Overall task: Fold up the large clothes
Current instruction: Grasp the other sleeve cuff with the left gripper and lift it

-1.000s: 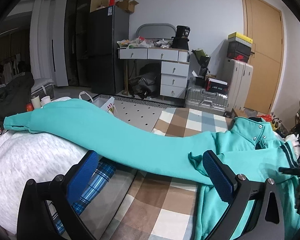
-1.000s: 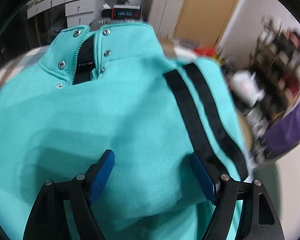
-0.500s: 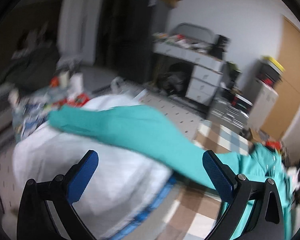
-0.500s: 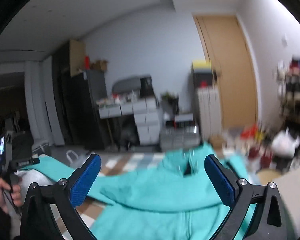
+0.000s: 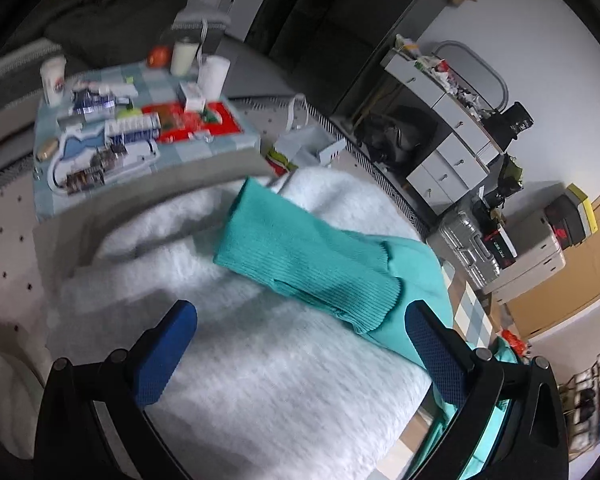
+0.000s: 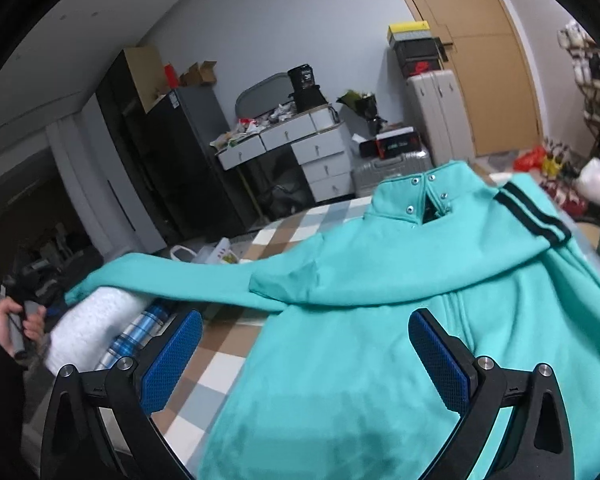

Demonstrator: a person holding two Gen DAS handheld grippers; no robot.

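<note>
Showing "38": black tub [image 6: 306, 84]

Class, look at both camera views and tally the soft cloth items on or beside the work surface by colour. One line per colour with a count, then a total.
Teal: 1, the jacket, one sleeve stretched over the blanket
White: 1, the fluffy blanket
Blue plaid: 1, the folded cloth beside the blanket
Brown and white check: 1, the tablecloth under the jacket
Total: 4
</note>
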